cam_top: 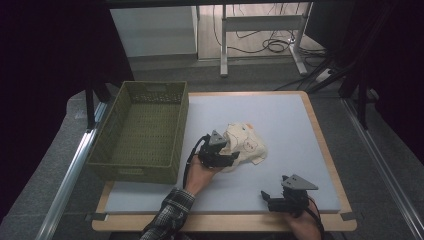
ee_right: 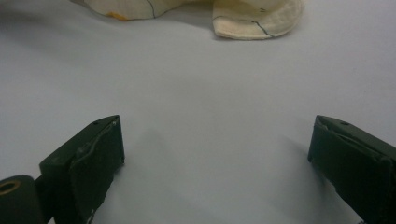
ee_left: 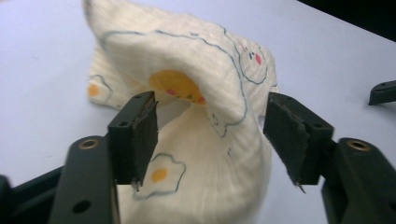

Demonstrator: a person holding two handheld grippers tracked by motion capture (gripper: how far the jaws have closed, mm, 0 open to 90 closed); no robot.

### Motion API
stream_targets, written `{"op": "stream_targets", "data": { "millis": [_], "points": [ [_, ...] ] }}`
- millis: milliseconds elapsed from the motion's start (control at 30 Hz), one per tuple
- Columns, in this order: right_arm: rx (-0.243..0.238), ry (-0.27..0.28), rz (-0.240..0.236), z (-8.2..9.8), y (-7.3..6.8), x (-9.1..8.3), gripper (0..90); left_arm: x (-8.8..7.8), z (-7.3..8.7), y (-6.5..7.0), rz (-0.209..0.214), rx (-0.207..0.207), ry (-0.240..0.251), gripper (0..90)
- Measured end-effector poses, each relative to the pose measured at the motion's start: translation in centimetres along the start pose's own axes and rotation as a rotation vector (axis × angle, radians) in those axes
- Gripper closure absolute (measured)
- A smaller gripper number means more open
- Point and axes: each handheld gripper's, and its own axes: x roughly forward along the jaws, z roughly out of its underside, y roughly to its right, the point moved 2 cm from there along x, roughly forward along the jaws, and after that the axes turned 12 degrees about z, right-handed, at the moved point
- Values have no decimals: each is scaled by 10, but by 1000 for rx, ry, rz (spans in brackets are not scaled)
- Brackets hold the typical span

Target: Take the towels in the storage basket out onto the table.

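A cream cloth (cam_top: pixel 248 143) printed with fried eggs lies crumpled on the pale blue mat (cam_top: pixel 285 117), near its middle. My left gripper (cam_top: pixel 231 158) is at the cloth's left edge, open. In the left gripper view a raised fold of the cloth (ee_left: pixel 205 60) bulges between the two spread pads (ee_left: pixel 137 135), which do not pinch it. My right gripper (cam_top: pixel 267 200) rests low near the mat's front edge, right of centre, and is open over bare mat. In the right gripper view the cloth's hem (ee_right: pixel 252 23) lies well ahead of its gripper (ee_right: pixel 215 154).
A green woven basket (cam_top: pixel 181 131) stands on the left part of the table, its inside bare. The wooden table edge (cam_top: pixel 320 130) frames the mat. Beyond the table are a desk frame and cables (cam_top: pixel 272 45) on the floor.
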Motion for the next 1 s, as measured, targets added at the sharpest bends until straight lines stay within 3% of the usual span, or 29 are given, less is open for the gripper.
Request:
{"op": "stream_targets", "data": {
  "millis": [133, 333, 600, 767, 933, 1000],
  "points": [
    [-4, -1, -1, 0, 0, 0, 34, -14, 3, 5, -22, 18, 2, 321],
    [-6, -4, 2, 0, 0, -1, 33, -29, 14, 10, -23, 8, -2, 319],
    [-1, -37, 9, -4, -1, -1, 42, -37, 40, 14, -39, -11, -31, 389],
    [20, -61, -80, -14, 1, -2, 178, -37, 54, 14, -28, -24, -32, 443],
    [-30, -64, -94, -34, 3, 4, 407, -34, 61, 14, -48, -14, -51, 467],
    [-34, -66, -103, -43, 5, 9, 459, -32, 63, 13, -64, -8, -60, 466]
  ]
}}
